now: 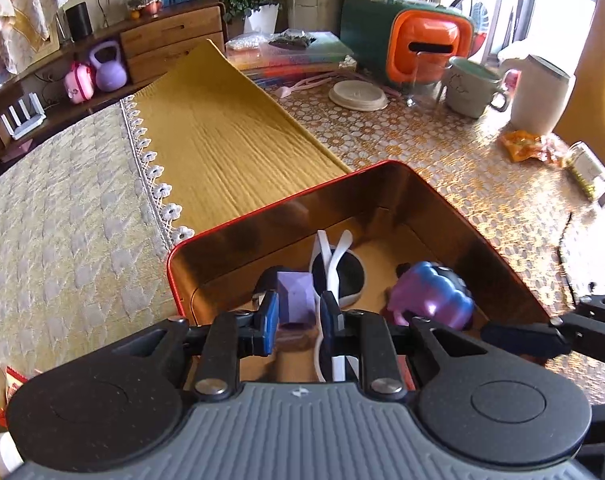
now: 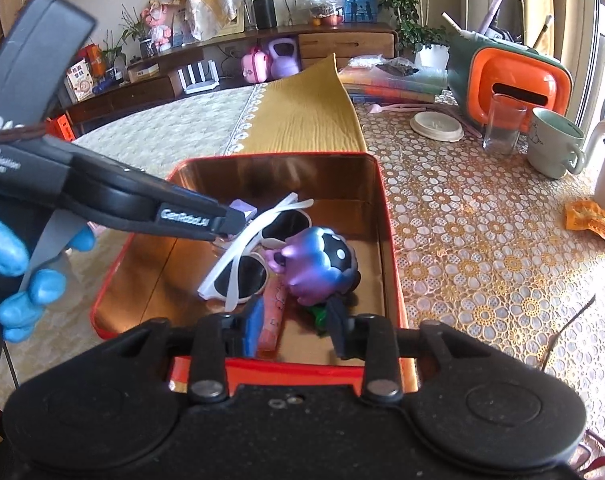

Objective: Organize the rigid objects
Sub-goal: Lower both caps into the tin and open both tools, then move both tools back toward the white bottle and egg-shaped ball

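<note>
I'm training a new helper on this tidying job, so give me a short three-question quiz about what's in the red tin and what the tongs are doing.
1. True or false: the white-framed plastic sunglasses lie outside the red metal tin.
2. The left tongs grip which? A clear glass tumbler; B small lilac block; C green mug.
3. In the right wrist view, what sits just right of the sunglasses?
Key: 1 false, they lie inside. 2 B. 3 the glossy purple-and-blue toy figure.

Green item (image 2: 320,314) mostly behind figurine (image 2: 318,268)
</note>
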Motion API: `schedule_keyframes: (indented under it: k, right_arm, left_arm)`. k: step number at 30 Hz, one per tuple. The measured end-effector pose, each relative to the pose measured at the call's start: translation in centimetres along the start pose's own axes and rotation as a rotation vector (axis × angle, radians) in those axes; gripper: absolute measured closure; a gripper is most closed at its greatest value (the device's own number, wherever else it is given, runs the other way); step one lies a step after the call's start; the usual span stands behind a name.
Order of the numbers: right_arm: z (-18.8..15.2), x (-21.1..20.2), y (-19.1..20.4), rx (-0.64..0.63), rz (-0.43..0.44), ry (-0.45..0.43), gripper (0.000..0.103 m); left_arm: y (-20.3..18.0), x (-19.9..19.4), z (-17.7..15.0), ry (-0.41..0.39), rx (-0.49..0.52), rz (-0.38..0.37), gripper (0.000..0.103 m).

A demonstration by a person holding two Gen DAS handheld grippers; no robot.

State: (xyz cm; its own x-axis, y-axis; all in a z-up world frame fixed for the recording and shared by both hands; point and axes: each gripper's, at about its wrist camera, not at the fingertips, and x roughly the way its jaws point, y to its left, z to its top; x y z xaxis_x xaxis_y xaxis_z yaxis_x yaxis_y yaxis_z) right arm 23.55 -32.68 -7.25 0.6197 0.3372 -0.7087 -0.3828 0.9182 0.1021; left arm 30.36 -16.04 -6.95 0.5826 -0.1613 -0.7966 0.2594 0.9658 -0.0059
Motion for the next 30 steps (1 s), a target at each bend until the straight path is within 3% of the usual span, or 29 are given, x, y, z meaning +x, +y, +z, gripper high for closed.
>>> schedule_keyframes:
  k: [14, 28, 30]
  right_arm:
    - [0.2, -3.2, 1.8, 0.012, -0.012, -0.043, 0.053]
    - [0.7, -7.0, 6.0, -0.014, 0.056, -0.109, 0.050]
    - [0.7, -7.2, 6.9, -0.024, 0.068, -0.115, 0.048]
  left_arm:
    - [1.8, -6.0, -1.5, -0.066, -0.032, -0.065, 0.080]
    - [6.2, -13.7, -5.3, -0.161, -0.079, -0.074, 0.079]
    - [7.1, -14.6, -6.1, -0.171, -0.090, -0.076, 0.072]
